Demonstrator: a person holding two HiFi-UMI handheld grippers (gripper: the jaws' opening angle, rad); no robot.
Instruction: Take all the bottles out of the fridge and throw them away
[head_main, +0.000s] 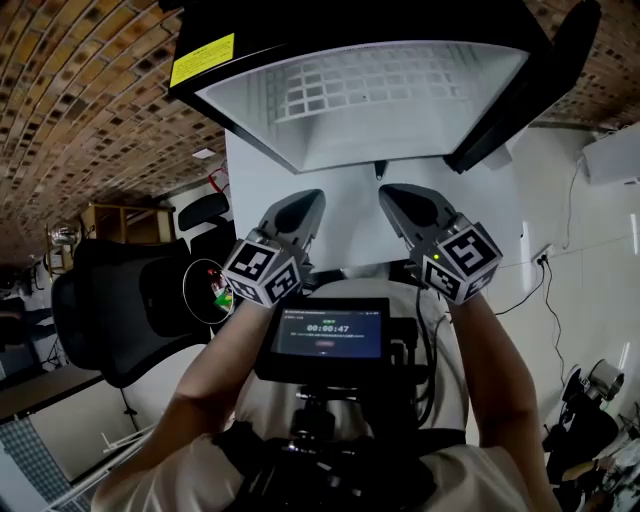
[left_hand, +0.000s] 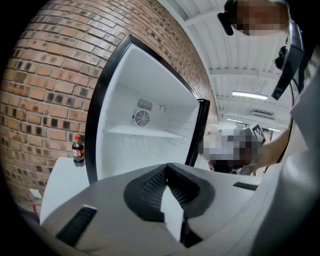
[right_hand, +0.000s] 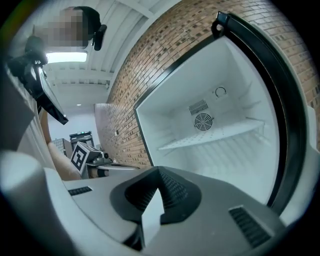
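The fridge (head_main: 400, 110) stands open in front of me, its white inside and wire shelf (right_hand: 210, 137) bare in both gripper views. A small dark cola bottle (left_hand: 77, 150) with a red cap stands upright outside the fridge, on a white surface (left_hand: 62, 182) by its left side. My left gripper (head_main: 308, 203) and right gripper (head_main: 392, 194) are raised side by side, pointing at the fridge opening. Both have their jaws shut with nothing between them. The left gripper's (left_hand: 167, 167) ribbed pads meet at the tip, as do the right gripper's (right_hand: 159, 172).
A brick wall (left_hand: 45, 75) runs behind and beside the fridge. The black fridge door (left_hand: 199, 131) hangs open at the right of the left gripper view. A black office chair (head_main: 110, 310) stands at the left. A small screen (head_main: 328, 335) sits on my chest rig.
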